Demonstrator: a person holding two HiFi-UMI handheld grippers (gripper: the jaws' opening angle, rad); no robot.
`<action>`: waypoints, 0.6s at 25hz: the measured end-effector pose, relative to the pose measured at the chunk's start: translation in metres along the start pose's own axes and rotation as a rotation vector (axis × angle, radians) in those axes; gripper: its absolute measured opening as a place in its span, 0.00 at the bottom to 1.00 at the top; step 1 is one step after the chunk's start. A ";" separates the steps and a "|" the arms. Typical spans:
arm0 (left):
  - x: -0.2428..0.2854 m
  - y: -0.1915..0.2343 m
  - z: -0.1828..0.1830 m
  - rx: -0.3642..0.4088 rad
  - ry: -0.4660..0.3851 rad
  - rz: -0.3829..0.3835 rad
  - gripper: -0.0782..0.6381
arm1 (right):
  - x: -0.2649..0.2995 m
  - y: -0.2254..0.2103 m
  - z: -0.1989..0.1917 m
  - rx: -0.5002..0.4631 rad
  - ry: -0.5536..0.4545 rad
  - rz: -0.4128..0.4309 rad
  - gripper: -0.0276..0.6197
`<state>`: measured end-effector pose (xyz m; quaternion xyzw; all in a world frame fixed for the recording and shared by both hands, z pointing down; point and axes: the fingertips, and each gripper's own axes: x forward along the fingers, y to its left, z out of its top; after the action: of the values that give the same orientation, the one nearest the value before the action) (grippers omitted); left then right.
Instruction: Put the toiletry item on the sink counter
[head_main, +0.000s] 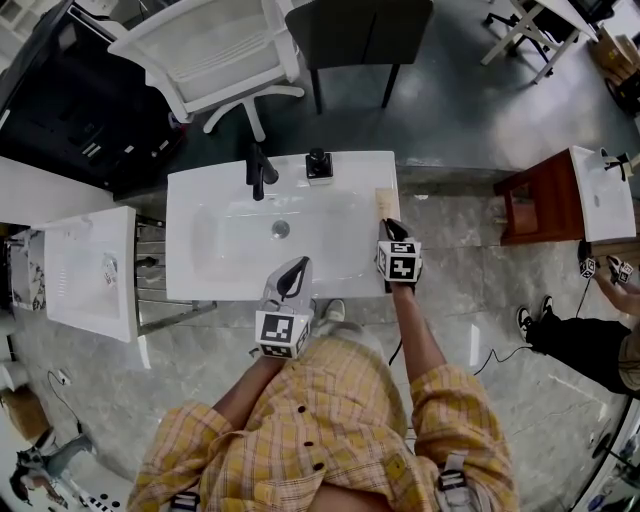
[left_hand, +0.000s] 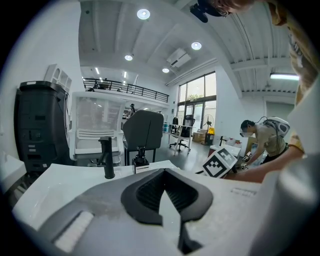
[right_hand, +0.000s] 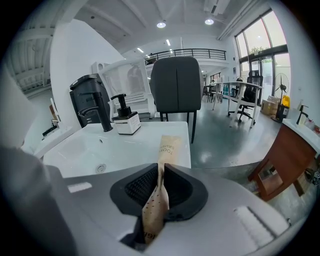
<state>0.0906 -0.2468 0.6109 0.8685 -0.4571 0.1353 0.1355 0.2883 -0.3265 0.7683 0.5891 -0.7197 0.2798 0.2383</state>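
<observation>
While the right gripper (right_hand: 160, 169) pinches the toothbrush packet (right_hand: 169, 146) in its fingers (right_hand: 182, 187), far end seemingly resting on the surface (right_hand: 145, 144) ahead of them, part them gently, then retreat straight back; the left gripper (left_hand: 165, 192) sits closed, empty.

Ahead of you, a white office chair (head_main: 215, 50) and a dark chair (head_main: 360, 30) stand on polished grey floor (head_main: 450, 100) (tall windows (right_hand: 260, 60) beyond).

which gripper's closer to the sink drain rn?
Left. The left gripper sits at the basin's near edge, just short of the drain. The right gripper is over the right counter strip, toothbrush packet between its jaws.
</observation>
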 end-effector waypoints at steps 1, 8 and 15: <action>0.000 -0.001 0.000 -0.002 0.000 -0.001 0.11 | 0.000 0.000 0.000 0.002 0.000 -0.001 0.11; -0.004 -0.006 -0.001 0.001 0.001 -0.012 0.11 | 0.004 0.002 -0.002 -0.010 0.025 -0.022 0.19; -0.011 -0.008 0.001 0.007 -0.006 -0.012 0.11 | -0.005 0.003 0.000 0.013 -0.006 -0.018 0.26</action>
<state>0.0914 -0.2340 0.6051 0.8721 -0.4519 0.1334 0.1318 0.2868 -0.3227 0.7641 0.5980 -0.7131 0.2807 0.2347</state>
